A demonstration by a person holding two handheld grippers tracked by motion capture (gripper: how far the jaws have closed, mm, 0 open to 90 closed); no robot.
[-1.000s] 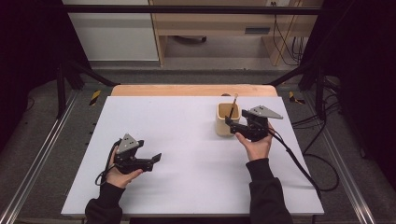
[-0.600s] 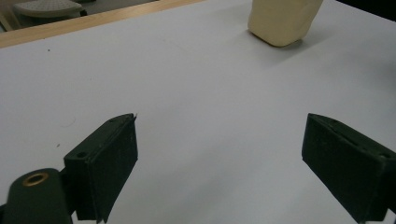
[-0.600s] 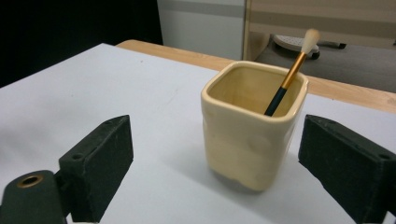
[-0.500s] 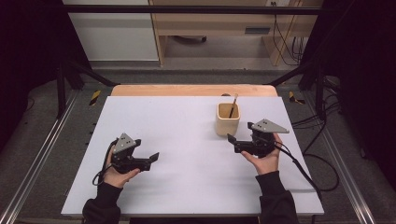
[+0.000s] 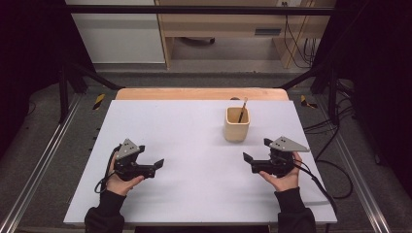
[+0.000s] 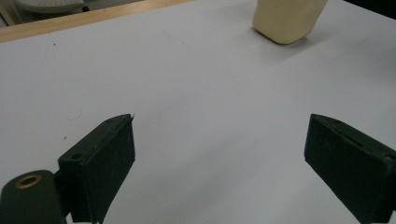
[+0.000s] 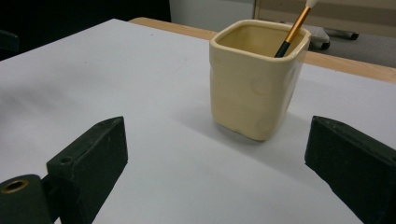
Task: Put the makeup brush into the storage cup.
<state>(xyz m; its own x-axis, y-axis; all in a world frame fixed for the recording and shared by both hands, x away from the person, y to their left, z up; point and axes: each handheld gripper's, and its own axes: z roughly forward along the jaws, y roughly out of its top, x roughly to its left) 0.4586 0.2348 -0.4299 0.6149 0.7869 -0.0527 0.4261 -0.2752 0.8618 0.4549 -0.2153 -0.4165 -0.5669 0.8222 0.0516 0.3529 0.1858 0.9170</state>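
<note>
Two tongs rest low over the white tabletop (image 5: 194, 126), each held in one hand. Landmark: cream square-sided cup (image 5: 237, 124), standing upright on the tabletop.

Cup: holds one brush (image 5: 242, 110) with a dark and orange handle, leaning against the cup's far right corner in the right gripper view, pale tip above the rim. Cup touches neither tongs.

Right tongs (image 5: 256, 156): near the cup, on its near right side, pointing left across the tabletop. Jaws spread wide, nothing between them. In the right gripper view the cup (image 7: 254, 77) stands ahead, between the lines of the two jaws but apart from both. Grey three-cornered plate on top.

Left tongs (image 5: 151, 167): well apart from the cup, on its near left side, pointing right. Jaws spread wide, nothing held. In the left gripper view the cup (image 6: 287, 18) sits far ahead at upper right, bare tabletop between the jaws.

Wooden strip (image 5: 201, 93) runs along the tabletop edge beyond the cup.
</note>
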